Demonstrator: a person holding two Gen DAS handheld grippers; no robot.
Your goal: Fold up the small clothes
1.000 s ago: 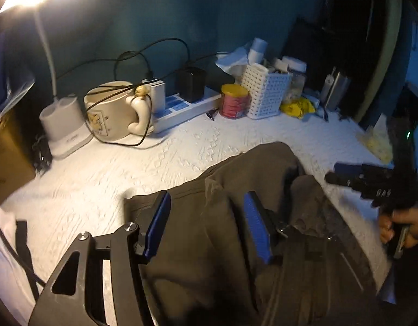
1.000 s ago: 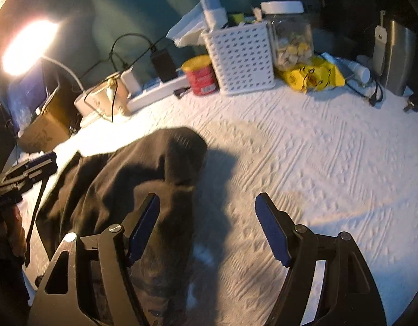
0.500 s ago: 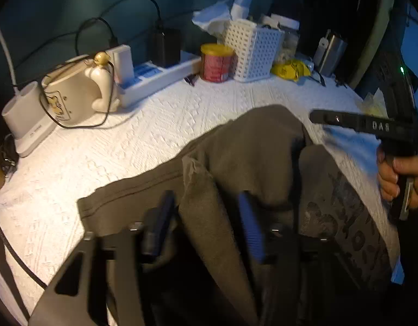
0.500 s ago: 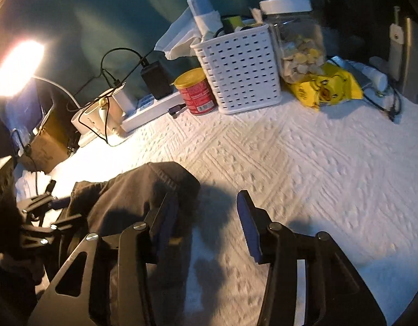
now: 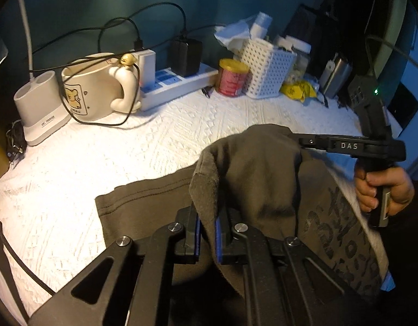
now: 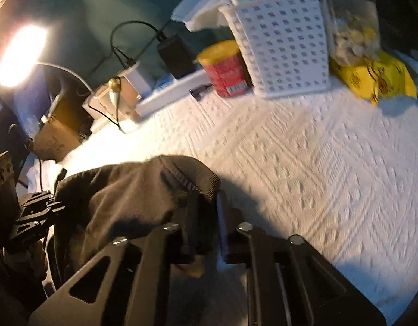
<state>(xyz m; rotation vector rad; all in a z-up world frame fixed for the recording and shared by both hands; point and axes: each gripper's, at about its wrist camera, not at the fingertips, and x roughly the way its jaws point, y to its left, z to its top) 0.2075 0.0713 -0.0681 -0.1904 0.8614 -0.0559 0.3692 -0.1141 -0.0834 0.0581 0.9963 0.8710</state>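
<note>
A dark olive-brown garment (image 5: 252, 168) with a dark print lies bunched on the white textured table cover (image 5: 127, 149). My left gripper (image 5: 207, 217) is shut on a raised fold of its edge, the cloth pinched between the blue pads. In the right wrist view the garment (image 6: 122, 190) shows its ribbed hem, and my right gripper (image 6: 206, 203) is closing with that hem between its pads, which press on it. The right gripper (image 5: 301, 139), held by a hand (image 5: 383, 187), reaches the garment's far side. The left gripper (image 6: 43, 203) shows at the left edge.
Along the back wall stand a cream mug (image 5: 94, 89) draped with cables, a white power strip (image 5: 179, 84), a red can (image 5: 232, 77), a white perforated basket (image 5: 266, 73) and a yellow bag (image 5: 298, 91). A lit lamp (image 6: 18, 54) glares at the left.
Both grippers have gone from wide open to pinching the garment. The left one sank onto a fold; the right one moved left to the ribbed hem.
</note>
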